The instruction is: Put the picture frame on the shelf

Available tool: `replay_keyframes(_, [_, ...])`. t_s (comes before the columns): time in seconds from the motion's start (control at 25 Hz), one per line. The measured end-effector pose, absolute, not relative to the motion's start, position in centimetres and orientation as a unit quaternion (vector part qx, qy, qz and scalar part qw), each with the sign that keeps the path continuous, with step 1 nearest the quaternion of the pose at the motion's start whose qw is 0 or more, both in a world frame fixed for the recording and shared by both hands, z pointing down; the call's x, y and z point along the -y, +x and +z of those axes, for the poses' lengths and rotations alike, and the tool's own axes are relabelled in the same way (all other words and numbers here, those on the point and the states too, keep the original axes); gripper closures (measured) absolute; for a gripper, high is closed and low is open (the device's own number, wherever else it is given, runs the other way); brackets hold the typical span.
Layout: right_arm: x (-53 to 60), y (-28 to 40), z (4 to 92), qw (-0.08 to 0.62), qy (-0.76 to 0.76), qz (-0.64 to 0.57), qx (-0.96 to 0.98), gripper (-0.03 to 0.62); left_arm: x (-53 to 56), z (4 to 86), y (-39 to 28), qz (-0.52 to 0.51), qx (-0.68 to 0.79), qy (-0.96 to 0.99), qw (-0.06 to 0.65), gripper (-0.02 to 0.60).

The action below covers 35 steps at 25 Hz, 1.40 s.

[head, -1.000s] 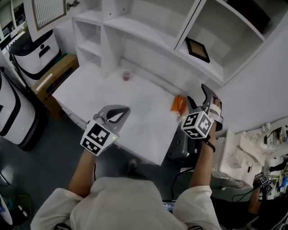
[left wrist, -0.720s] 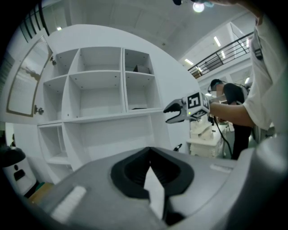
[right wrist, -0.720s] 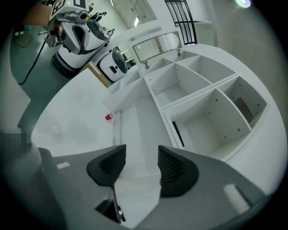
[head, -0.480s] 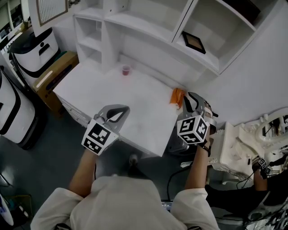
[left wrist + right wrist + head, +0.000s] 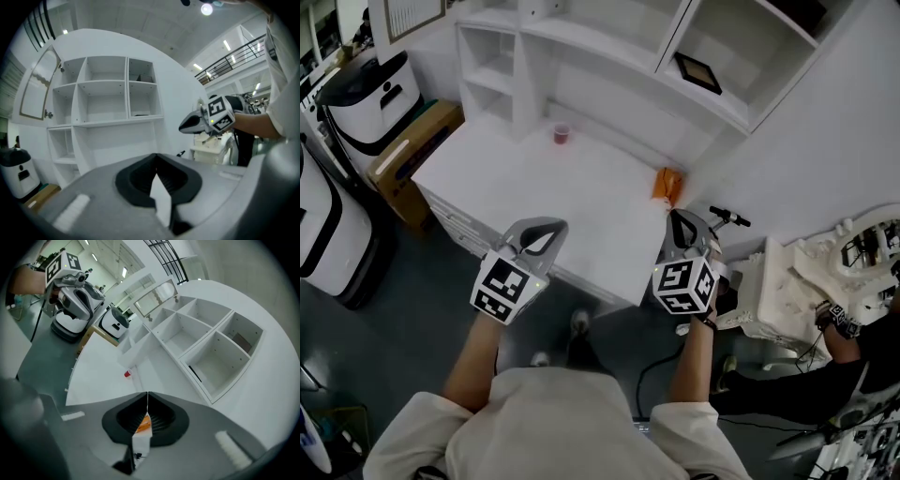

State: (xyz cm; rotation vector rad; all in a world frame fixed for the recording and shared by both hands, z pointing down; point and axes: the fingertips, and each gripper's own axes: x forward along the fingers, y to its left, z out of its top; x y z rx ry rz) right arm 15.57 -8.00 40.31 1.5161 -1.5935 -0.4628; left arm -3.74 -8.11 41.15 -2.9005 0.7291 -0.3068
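Observation:
The dark picture frame (image 5: 698,73) stands in a lower compartment of the white shelf unit (image 5: 609,56), free of both grippers; in the right gripper view the frame (image 5: 194,374) shows as a thin dark edge. My right gripper (image 5: 677,217) hovers by the table's near right corner, well short of the shelf, shut with nothing between its jaws (image 5: 147,393). My left gripper (image 5: 546,225) hangs over the table's near edge, also shut and empty (image 5: 156,155).
On the white table (image 5: 534,197) stand a small red cup (image 5: 562,134) near the shelf and an orange object (image 5: 666,184) at the right edge. A cardboard box (image 5: 412,150) and a white-and-black appliance (image 5: 370,94) stand at the left. Another person's arm (image 5: 844,328) is at the right.
My right gripper has drawn back from the shelf toward the table's near right corner and its jaws have closed. The frame stays on the shelf. The left gripper has barely moved.

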Motion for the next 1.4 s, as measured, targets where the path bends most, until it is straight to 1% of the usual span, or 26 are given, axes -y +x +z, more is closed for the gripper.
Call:
replay_keyframes(0.2, [4.2,13.3,40.1,0.388,0.633,-0.158,0.651,0.586,6.2,40.4,-4.9,-0.085,-0.245,-0.963,0.072,0.578])
replay_keyframes(0.4, [-0.1,11.1,39.7,0.311,0.651,-0.103,0.684,0.586,4.0,40.5,-5.5,-0.078,-0.235,-0.966,0.076,0.578])
replay_keyframes(0.72, [-5.4,10.0,39.0,0.246,0.687,-0.07,0.68,0.586,0.7,39.8,-5.3,-0.067,-0.204,-0.973,0.088,0.578])
replay_keyframes(1.0, [-9.0,7.8,37.2,0.223,0.687,-0.081,0.687,0.586,-1.9,37.5,-5.9,-0.047,-0.193,-0.974,0.107,0.578])
replay_keyframes(1.24, [-11.3,6.2,35.0,0.154,0.687,-0.076,0.706,0.586,-3.5,36.3,-6.4,-0.044,-0.189,-0.974,0.114,0.578])
replay_keyframes(1.4, [-11.5,6.2,34.6,0.15,0.692,-0.077,0.702,0.586,-3.9,36.1,-6.4,-0.044,-0.19,-0.974,0.117,0.578])
